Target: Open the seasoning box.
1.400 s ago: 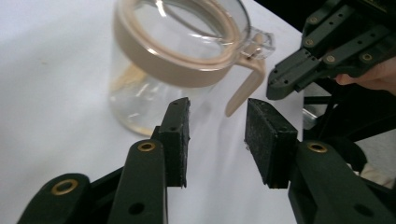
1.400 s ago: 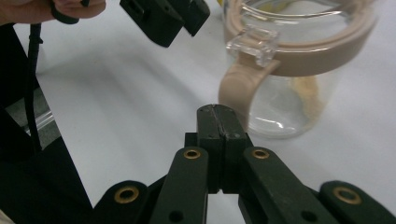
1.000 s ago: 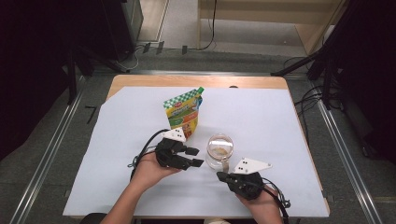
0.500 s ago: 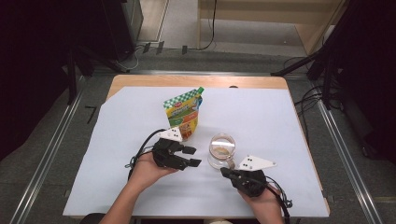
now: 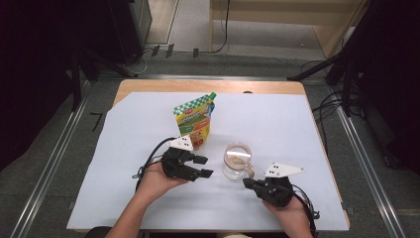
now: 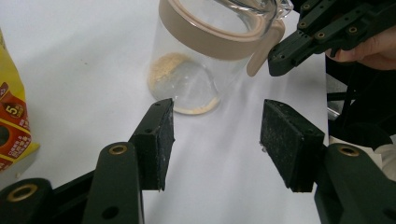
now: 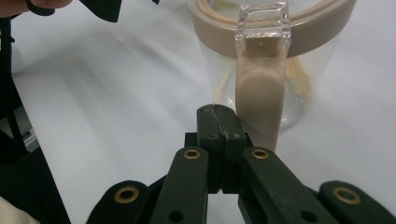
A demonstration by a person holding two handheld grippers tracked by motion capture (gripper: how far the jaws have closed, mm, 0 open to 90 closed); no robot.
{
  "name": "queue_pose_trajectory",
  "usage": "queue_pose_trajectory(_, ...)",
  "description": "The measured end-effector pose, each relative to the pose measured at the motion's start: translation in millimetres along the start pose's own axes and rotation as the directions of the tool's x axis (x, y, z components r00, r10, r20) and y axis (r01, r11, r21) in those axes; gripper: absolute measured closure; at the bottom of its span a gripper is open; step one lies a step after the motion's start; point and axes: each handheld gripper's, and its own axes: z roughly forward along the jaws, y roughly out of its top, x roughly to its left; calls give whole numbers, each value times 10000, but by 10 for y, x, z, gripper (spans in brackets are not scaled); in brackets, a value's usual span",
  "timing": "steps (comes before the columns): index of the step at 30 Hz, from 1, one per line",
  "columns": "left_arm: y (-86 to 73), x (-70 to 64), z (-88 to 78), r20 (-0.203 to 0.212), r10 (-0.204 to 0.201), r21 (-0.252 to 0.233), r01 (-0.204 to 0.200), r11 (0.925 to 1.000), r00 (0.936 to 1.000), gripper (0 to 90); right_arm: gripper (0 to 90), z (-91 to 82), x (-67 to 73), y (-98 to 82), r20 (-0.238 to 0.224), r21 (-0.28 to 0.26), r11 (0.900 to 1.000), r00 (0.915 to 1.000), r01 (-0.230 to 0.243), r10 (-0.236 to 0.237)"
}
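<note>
The glass jar [image 5: 236, 161] in front of you stands upright on the white sheet [image 5: 124, 148], its long axis vertical and its open mouth facing up, right of the table's middle and on your side of it. A beige band rings the top, and the beige handle [image 7: 258, 98] hangs down the wall on the side toward your right hand; in the right gripper view it runs straight down from a clear square lug at the rim. A thin layer of pale crumbly stuff [image 6: 175, 77] lies on the jar's bottom; what it is you cannot make out through the glass.

Your right gripper [image 5: 246, 183] has its two jaws pressed flat together with nothing between them, and their tip sits just beside the lower end of the handle; whether it touches the handle is hard to say. In the left gripper view that same tip shows just beside the handle's foot.

Your left gripper [image 5: 204, 167] lies to the jar's left, jaws apart and pointing at the jar, with bare sheet between the pads [image 6: 163, 135]. They have just been opening a little, and they hold nothing.

The jar's rim is cut off at the top of both gripper views. Behind your left gripper stands a yellow and green pouch [image 5: 194, 122] with a green cap at its upper corner; its print is too small to read, and your gripper hides its foot.
</note>
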Motion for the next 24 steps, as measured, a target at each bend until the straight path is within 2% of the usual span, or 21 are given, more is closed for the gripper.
queue_pose_trajectory(4,3,-10,15,-54,7,28,-7,10000,10000,452,900,-18,-29,8,-27,91,9999,9999,-108,108)
queue_pose_trajectory(11,5,-17,5,-14,26,-42,-26,10000,10000,441,900,-72,-89,47,-2,102,9999,10000,-23,23)
queue_pose_trajectory(19,14,4,32,-94,-19,51,20,10000,10000,416,900,-102,-130,39,182,205,9998,9998,-23,19)
queue_pose_trajectory(24,39,17,39,21,-108,-19,108,9999,9999,386,900,-146,-213,39,319,207,9995,9992,-229,222)
